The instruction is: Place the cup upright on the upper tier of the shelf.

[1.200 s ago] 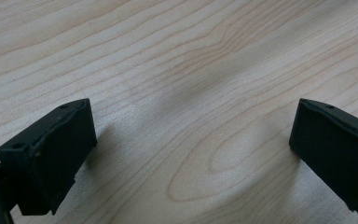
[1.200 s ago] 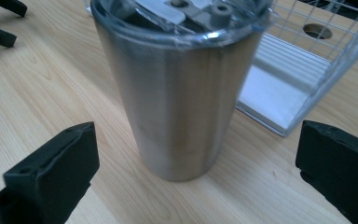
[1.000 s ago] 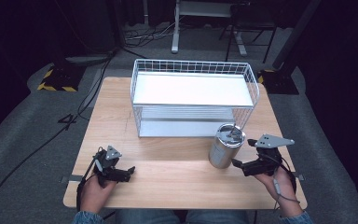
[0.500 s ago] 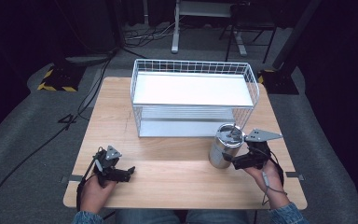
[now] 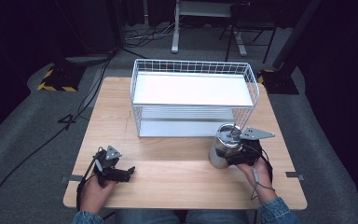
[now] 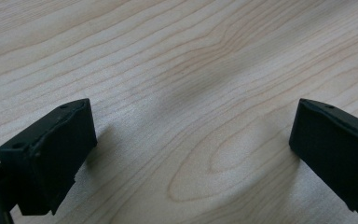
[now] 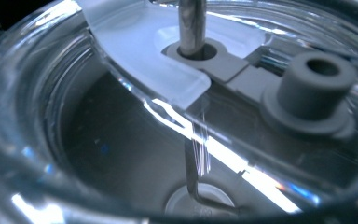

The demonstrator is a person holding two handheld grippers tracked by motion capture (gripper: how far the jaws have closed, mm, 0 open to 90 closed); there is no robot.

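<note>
The right hand-held gripper [image 5: 234, 156] sits at the metal tumbler [image 5: 223, 148] near the right front part of the table [image 5: 177, 182], its grey three-cornered plate over the tumbler's rim; its jaws are hidden against the tumbler, so I cannot tell whether they are clamped on it or merely beside it. Its own camera looks straight onto the tumbler's clear lid [image 7: 135, 60] — a metal straw [image 7: 192, 23] passes through a grey seal, with a grey stopper just beside it. Just beyond this gripper stands the white wire rack [image 5: 193, 93]. Well apart to the left, the left hand-held gripper [image 5: 129, 171] rests low over bare wood with its jaws spread wide — nothing between them.
</note>
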